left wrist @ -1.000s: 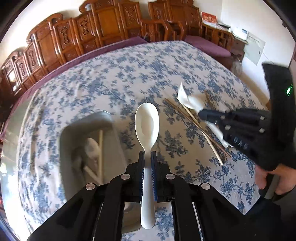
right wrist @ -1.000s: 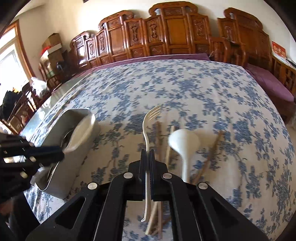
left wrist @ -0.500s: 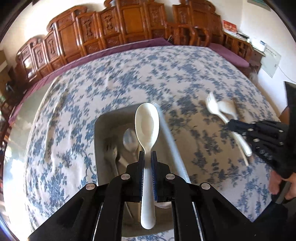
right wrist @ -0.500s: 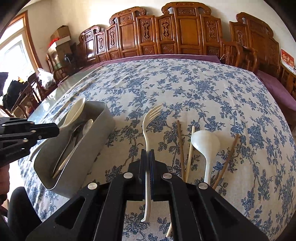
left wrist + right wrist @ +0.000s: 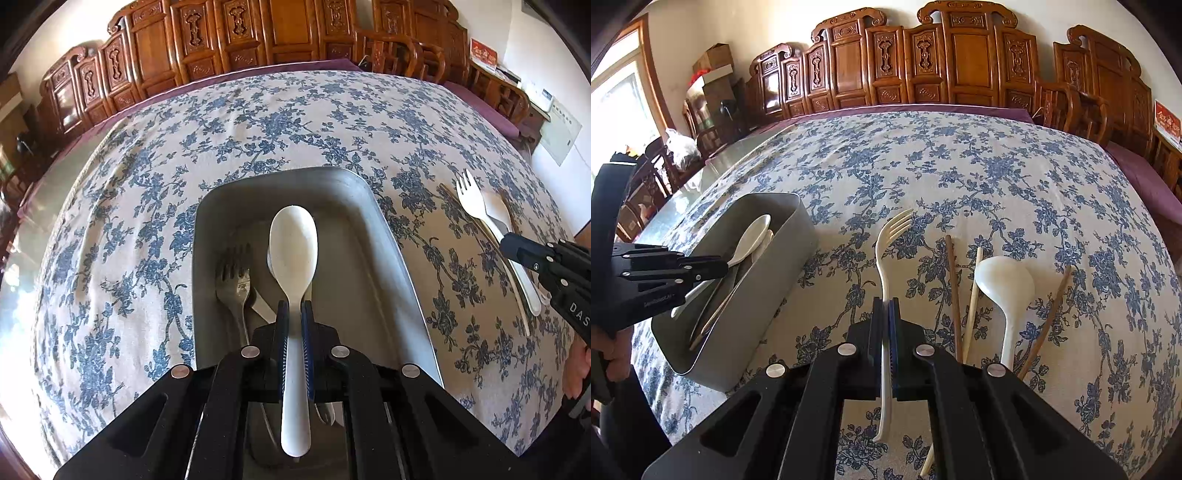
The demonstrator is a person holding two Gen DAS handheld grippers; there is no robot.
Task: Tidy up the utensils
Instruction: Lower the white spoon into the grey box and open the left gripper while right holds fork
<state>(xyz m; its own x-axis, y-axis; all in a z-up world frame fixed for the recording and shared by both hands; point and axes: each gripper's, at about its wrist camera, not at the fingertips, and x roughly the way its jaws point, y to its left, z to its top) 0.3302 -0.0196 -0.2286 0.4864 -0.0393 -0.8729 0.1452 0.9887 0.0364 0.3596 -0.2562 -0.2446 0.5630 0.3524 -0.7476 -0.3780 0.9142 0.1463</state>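
Left wrist view shows our left gripper (image 5: 294,325) clamped on the handle of a white spoon (image 5: 294,254), bowl forward and handle trailing back between the fingers, held directly above the grey bin (image 5: 388,236). We carry it lengthwise along the bin, which we judge lets it drop in parallel with what already lies there: a metal fork (image 5: 233,284) on the bin's floor and another utensil partly hidden under the spoon. From the right wrist view, our right gripper (image 5: 885,332) is pinched tight on the thin handle of a white fork (image 5: 886,266), tines pointing away, just over the floral tablecloth (image 5: 960,177) and well apart from the bin. Gripping it near mid-handle keeps it balanced, we think, so it will not swing on the way over. Beside it on the cloth lie a white ladle-like spoon (image 5: 1004,288) and several chopsticks (image 5: 955,280), some brown, one pale, roughly side by side and waiting their turn. We read the spoon as about to be released into the bin, with the fork next. One risk: the spoon could catch the bin's rim if let go off-centre.
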